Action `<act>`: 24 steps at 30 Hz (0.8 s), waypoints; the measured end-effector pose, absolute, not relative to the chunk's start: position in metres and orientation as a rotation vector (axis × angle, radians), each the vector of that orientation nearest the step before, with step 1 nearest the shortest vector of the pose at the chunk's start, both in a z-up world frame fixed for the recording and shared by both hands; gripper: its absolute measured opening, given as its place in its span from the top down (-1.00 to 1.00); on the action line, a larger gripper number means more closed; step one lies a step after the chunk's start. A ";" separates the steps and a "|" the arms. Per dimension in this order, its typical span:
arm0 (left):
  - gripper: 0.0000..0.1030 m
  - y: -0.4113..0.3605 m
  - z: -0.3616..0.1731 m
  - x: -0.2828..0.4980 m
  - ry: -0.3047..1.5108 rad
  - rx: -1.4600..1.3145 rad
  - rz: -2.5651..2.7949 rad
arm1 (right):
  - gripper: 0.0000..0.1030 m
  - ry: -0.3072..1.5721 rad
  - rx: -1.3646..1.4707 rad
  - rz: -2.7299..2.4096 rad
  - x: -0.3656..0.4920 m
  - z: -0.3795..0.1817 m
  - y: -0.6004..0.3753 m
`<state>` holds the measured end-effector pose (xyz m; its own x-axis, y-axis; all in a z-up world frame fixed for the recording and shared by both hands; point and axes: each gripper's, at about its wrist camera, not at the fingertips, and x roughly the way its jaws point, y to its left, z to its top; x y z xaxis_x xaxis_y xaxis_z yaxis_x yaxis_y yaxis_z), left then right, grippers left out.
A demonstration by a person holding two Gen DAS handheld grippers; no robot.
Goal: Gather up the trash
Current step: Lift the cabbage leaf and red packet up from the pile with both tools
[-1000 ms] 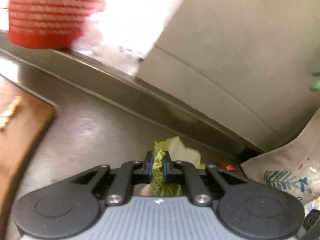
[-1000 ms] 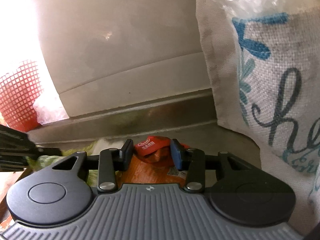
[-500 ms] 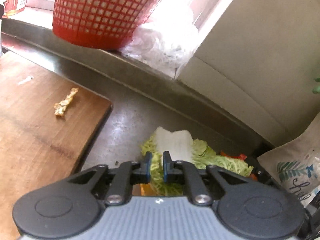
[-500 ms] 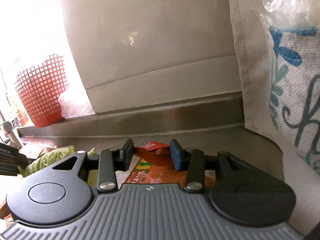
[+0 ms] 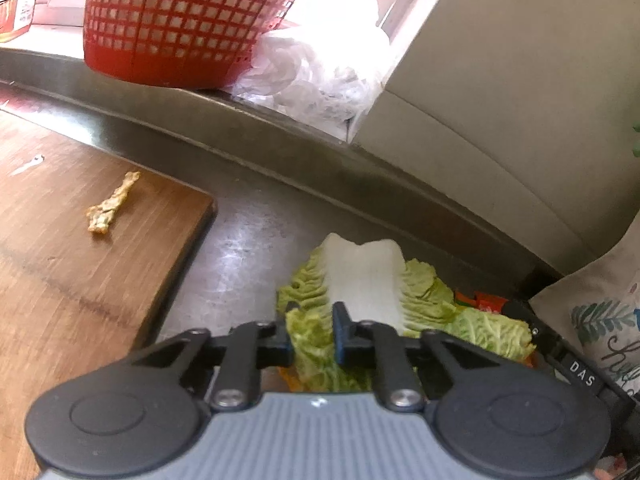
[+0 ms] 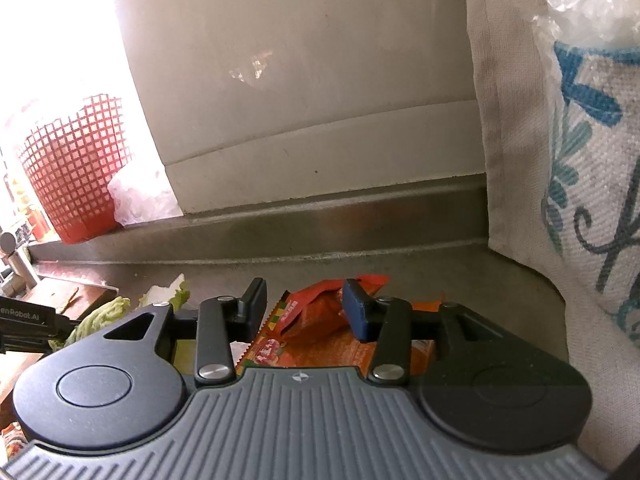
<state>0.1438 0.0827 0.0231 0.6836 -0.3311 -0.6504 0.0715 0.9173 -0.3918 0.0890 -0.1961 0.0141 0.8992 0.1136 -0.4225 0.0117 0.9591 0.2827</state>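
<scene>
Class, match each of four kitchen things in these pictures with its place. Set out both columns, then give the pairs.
1 cabbage leaf
2 yellowish scrap
3 red basket
4 orange wrapper

a on the wooden board
b on the ledge by the window
c between the left tool's pads
d between the right tool's pads

Pairs: 1-c, 2-a, 3-b, 4-d
</scene>
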 end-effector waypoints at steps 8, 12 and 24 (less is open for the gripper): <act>0.89 0.091 0.028 0.132 0.747 -0.429 -0.209 | 0.61 0.456 0.302 0.026 0.092 0.012 -0.198; 0.90 0.094 0.035 0.116 0.734 -0.482 -0.216 | 0.62 0.443 0.303 0.033 0.090 0.012 -0.197; 0.90 0.112 0.054 0.027 0.716 -0.551 -0.220 | 0.43 0.437 0.318 0.054 0.086 0.012 -0.203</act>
